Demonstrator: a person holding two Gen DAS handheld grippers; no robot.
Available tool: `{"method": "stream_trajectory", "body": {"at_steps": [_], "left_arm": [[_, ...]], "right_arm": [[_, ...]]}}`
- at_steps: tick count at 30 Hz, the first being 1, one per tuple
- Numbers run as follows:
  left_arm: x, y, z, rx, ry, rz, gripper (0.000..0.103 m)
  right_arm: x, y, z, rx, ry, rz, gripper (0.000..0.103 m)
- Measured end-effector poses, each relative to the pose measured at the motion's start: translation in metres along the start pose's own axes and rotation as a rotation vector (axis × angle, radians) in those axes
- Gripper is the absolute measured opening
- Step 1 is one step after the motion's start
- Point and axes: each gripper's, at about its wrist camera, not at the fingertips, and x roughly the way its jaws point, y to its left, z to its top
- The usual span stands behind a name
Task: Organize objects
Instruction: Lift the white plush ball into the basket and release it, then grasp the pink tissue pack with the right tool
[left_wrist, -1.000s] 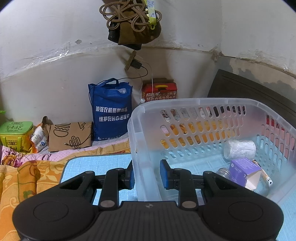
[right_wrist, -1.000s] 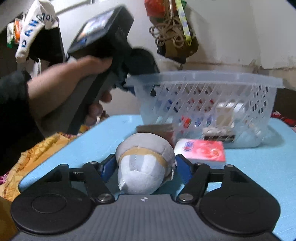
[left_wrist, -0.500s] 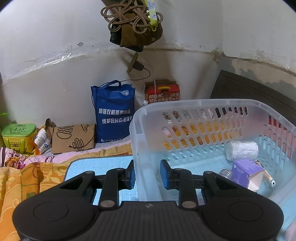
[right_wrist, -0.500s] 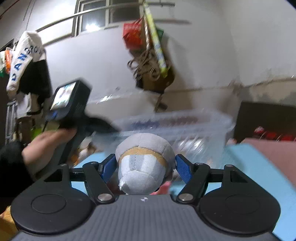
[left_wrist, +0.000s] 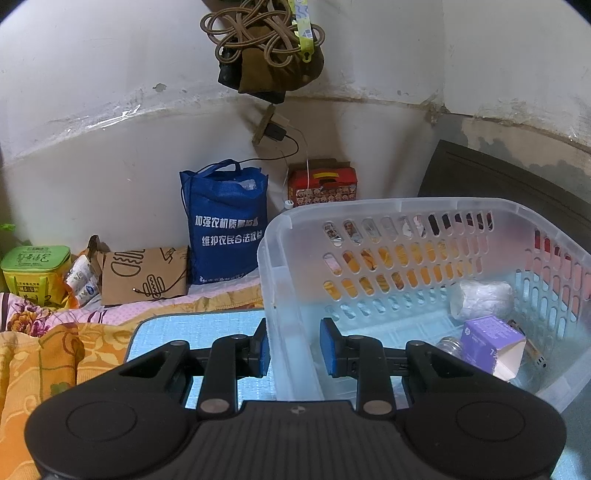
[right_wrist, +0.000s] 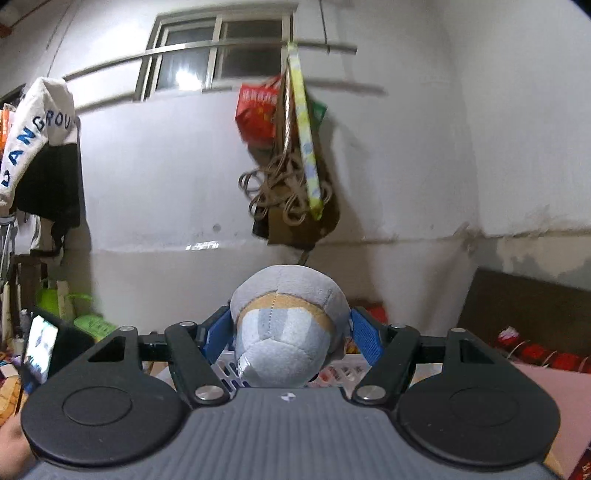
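Note:
My left gripper (left_wrist: 293, 347) is shut on the near left wall of a clear plastic basket (left_wrist: 417, 210), one pad outside and one inside. The basket stands on a blue mat (left_wrist: 199, 328) and holds a white roll (left_wrist: 480, 299), a purple box (left_wrist: 491, 345) and a small glass jar (left_wrist: 448, 345). My right gripper (right_wrist: 288, 332) is shut on a grey and tan plush toy (right_wrist: 288, 325) and holds it high, above the basket rim (right_wrist: 225, 360) that shows just below the toy.
A blue tote bag (left_wrist: 225, 225), a red box (left_wrist: 321, 182), a cardboard piece (left_wrist: 144, 275) and a green tin (left_wrist: 35, 271) line the wall. Ropes hang above (left_wrist: 266, 40). A dark headboard (left_wrist: 509, 184) stands at the right. The other handle's screen (right_wrist: 40, 341) shows at the left.
My right gripper has lifted the plush toy off the mat and raised it above the basket; the tissue pack left its view. My left gripper keeps its hold on the basket wall.

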Motion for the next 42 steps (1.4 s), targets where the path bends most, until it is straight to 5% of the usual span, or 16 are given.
{"method": "stream_trajectory", "body": {"at_steps": [3, 5, 10, 25, 35, 42], "left_arm": [[0.000, 0.000, 0.000, 0.001, 0.000, 0.001, 0.032], [0.000, 0.000, 0.000, 0.001, 0.000, 0.001, 0.032], [0.000, 0.000, 0.000, 0.000, 0.001, -0.003, 0.032], [-0.002, -0.001, -0.001, 0.012, -0.001, 0.003, 0.033], [-0.001, 0.001, -0.001, 0.012, -0.002, 0.003, 0.033], [-0.002, 0.000, -0.001, 0.016, -0.005, 0.009, 0.033]], "right_arm": [[0.031, 0.000, 0.000, 0.010, 0.070, 0.018, 0.075], [0.042, 0.002, -0.004, -0.002, 0.101, 0.029, 0.086], [0.029, 0.005, -0.009, -0.023, 0.025, -0.007, 0.103], [0.015, -0.009, -0.023, 0.048, 0.026, -0.012, 0.103], [-0.029, 0.010, -0.100, 0.071, 0.066, -0.081, 0.103], [-0.003, 0.013, -0.130, 0.093, 0.245, -0.044, 0.103]]}}
